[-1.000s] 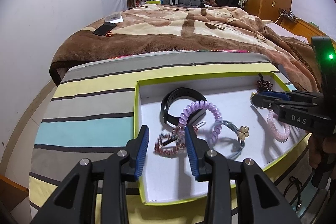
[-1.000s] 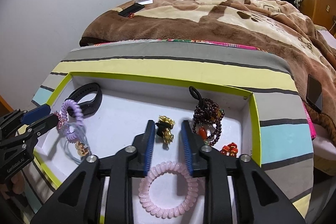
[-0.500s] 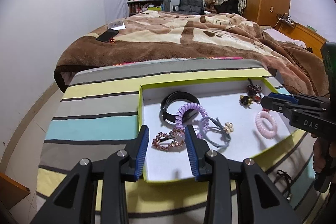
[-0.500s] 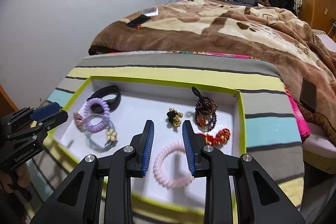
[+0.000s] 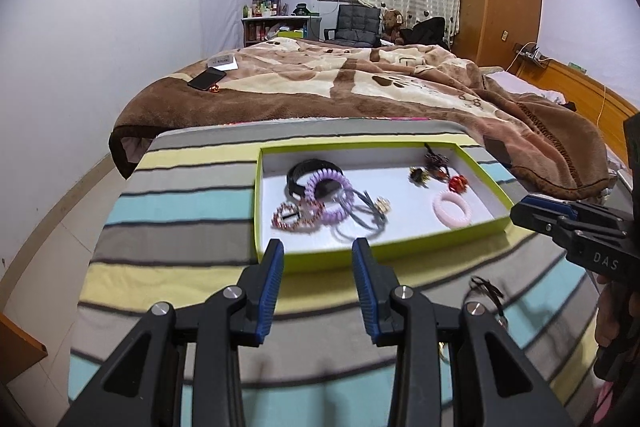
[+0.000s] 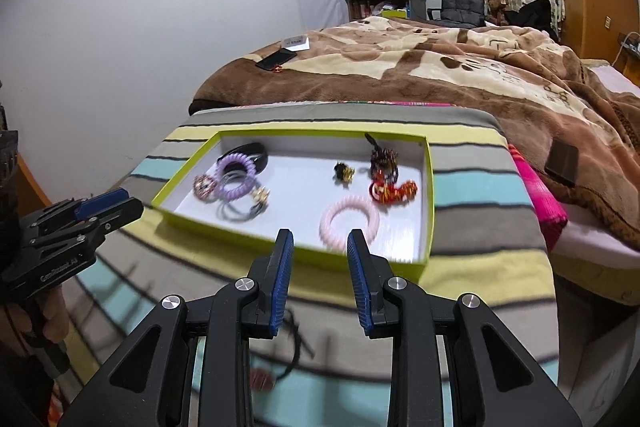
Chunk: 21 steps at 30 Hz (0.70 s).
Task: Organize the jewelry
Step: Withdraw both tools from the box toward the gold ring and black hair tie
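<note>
A green-rimmed white tray (image 5: 360, 261) lies on the striped cloth. It holds a black band (image 5: 298, 175), a purple coil tie (image 5: 332, 195), a pink beaded heart (image 5: 292, 217), a grey tie with a flower (image 5: 360, 225), a pink coil (image 5: 452, 207) and dark and red beads (image 5: 458, 183). My left gripper (image 5: 318, 251) hovers open and empty before the tray's near wall. My right gripper (image 6: 320, 241) is open and empty too, short of the pink coil (image 6: 350, 221). A black cord piece (image 6: 296, 347) lies on the cloth under it.
Beyond the striped table (image 5: 180, 207) is a bed with a brown blanket (image 5: 360, 87), a phone (image 5: 206, 79) on it. A dark flat object (image 6: 562, 163) lies on the blanket at the right. The other gripper shows at each view's side (image 5: 528, 207) (image 6: 120, 201).
Both grippers have pulled back and risen, from over the tray's inside to in front of its near wall. The jewelry in the tray has not moved; nothing was picked up.
</note>
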### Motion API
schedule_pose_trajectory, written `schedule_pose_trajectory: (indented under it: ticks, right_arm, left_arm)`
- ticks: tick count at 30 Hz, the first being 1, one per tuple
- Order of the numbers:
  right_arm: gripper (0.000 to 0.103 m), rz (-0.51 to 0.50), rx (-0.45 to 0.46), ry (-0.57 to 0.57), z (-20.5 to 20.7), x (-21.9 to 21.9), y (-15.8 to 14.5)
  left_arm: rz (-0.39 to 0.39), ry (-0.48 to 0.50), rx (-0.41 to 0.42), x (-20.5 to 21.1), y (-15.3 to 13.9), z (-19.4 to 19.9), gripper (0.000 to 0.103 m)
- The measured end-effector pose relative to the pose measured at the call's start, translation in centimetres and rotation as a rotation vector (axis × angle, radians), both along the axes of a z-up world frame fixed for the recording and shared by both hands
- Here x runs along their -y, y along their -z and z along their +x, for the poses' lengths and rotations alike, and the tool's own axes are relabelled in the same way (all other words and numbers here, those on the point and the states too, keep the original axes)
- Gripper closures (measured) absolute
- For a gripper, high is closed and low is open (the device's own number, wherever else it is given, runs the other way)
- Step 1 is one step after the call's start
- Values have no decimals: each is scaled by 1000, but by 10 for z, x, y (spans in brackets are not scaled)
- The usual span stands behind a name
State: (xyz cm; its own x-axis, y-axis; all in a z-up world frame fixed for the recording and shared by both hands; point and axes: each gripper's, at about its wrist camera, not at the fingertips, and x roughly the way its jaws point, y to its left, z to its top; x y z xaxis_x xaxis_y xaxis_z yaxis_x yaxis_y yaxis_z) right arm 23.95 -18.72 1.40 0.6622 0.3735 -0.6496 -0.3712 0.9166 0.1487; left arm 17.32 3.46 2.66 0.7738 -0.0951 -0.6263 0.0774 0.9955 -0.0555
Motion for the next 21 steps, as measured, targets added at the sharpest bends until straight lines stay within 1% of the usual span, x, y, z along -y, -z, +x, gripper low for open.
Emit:
schedule_pose_trajectory:
  ticks: [8,14,21]
  right_arm:
    - [74,29,0,0,-44,8,4]
    - [74,49,-15,9,-63,15,8]
    - [74,44,-14,5,-75,15,11]
  left_arm:
    - [-6,8,0,8,4,-35,66]
    - [-3,24,3,14,8,-56,66]
    - [-16,36,2,18,11,-69,66]
